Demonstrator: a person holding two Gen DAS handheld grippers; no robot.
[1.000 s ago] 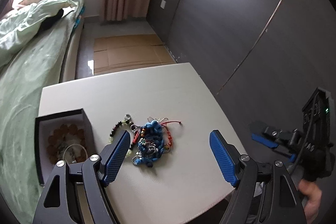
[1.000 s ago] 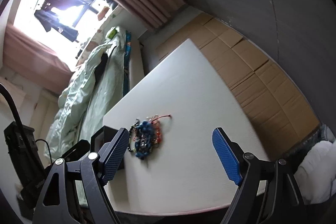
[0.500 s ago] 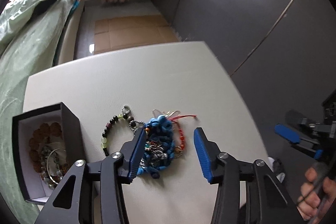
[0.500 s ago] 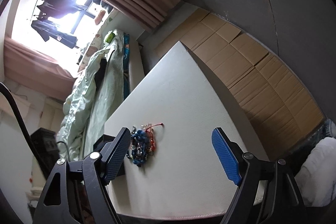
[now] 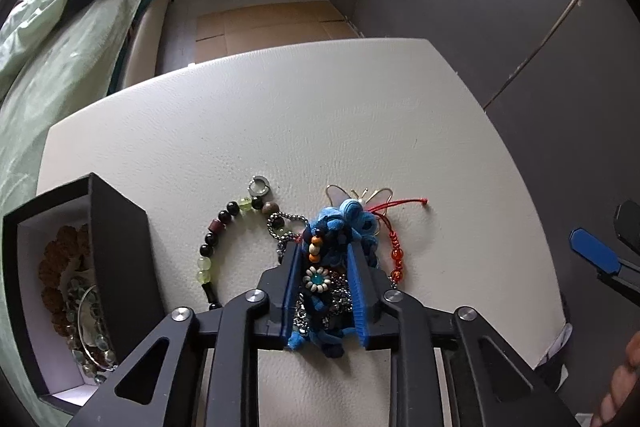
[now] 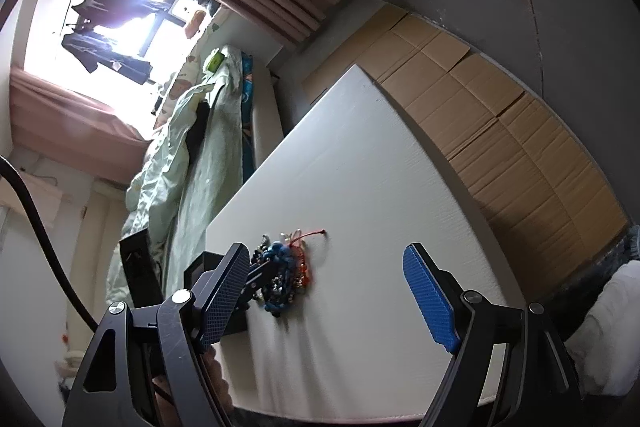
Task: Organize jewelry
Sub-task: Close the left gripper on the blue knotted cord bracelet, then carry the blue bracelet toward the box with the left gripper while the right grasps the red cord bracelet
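A tangled pile of jewelry lies on the white table (image 5: 280, 115). Its middle is a blue knotted cord bracelet (image 5: 348, 217) with beads and a flower charm. My left gripper (image 5: 325, 263) is shut on the blue cord bracelet, down at the table. A dark and green bead bracelet (image 5: 212, 247) lies to the left, a red cord bracelet (image 5: 394, 247) to the right. A black jewelry box (image 5: 116, 247) at the left holds several bracelets. My right gripper (image 6: 326, 291) is open and empty, off the table's right side; the pile (image 6: 280, 275) shows beyond its left finger.
A bed with a green cover (image 5: 60, 39) runs along the table's left side. Flattened cardboard (image 5: 272, 23) lies on the floor beyond the table. A dark wall (image 5: 480, 7) is to the right. The table's right edge (image 5: 536, 211) is close to the pile.
My left gripper moved forward and down onto the jewelry pile and its jaws closed from wide open onto the blue cord bracelet. The right gripper stayed open and shifted slightly.
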